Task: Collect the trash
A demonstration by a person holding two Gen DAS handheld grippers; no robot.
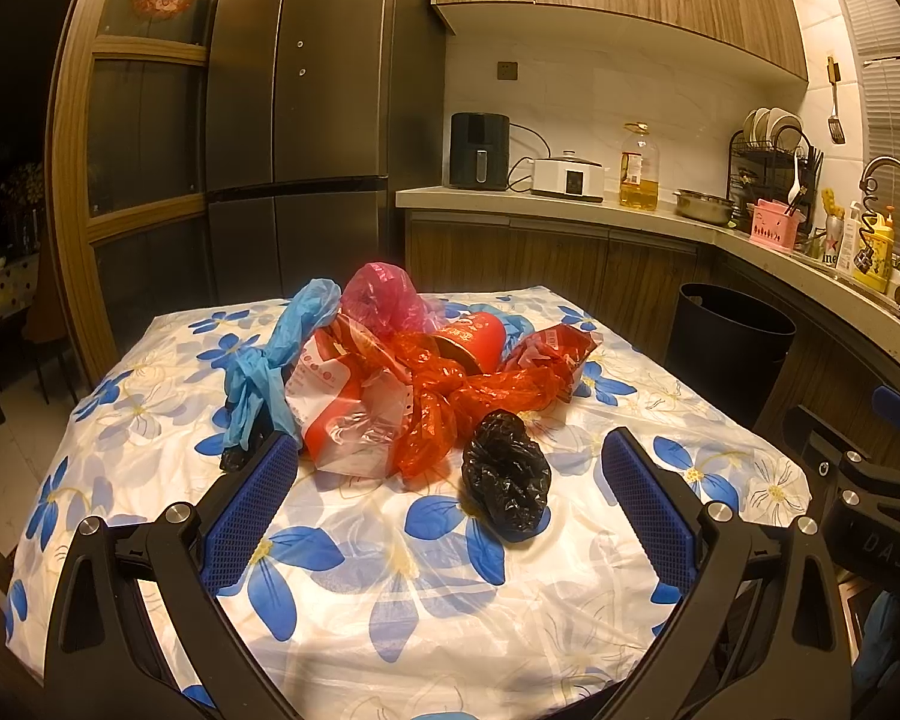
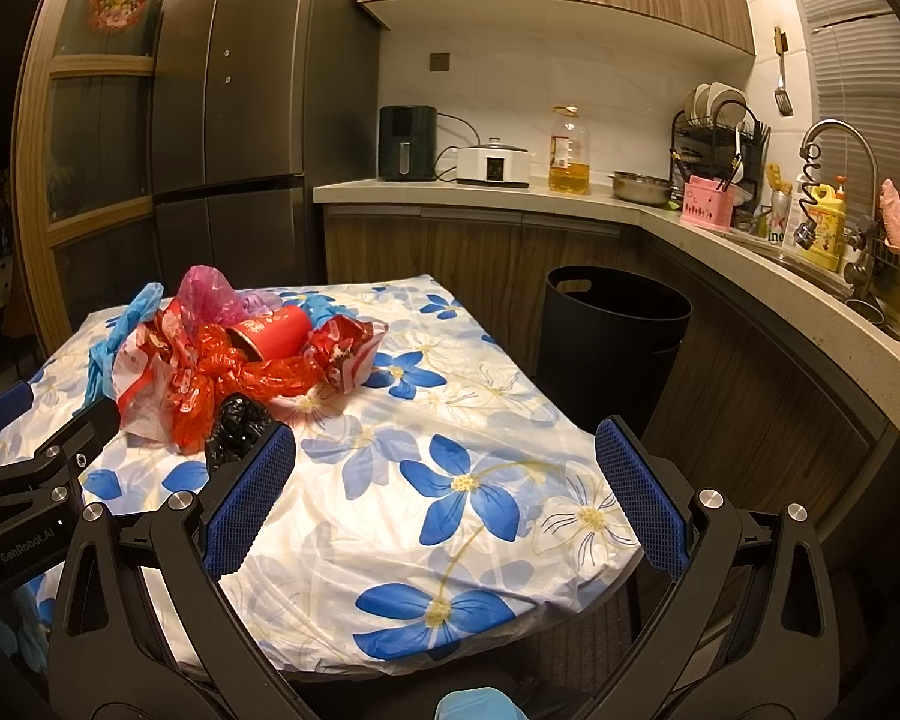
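We see crumpled red, pink, blue bags [image 1: 450, 396] heaped mid-table [image 1: 390, 570], black bag [image 1: 506, 474] nearest, bin [image 1: 729, 342] beside the table.

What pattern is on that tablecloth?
Blue flowers with yellow centres on a white tablecloth; the right wrist view shows it best.

Black fingers [image 1: 252, 498], blue mesh pads, silver screws.
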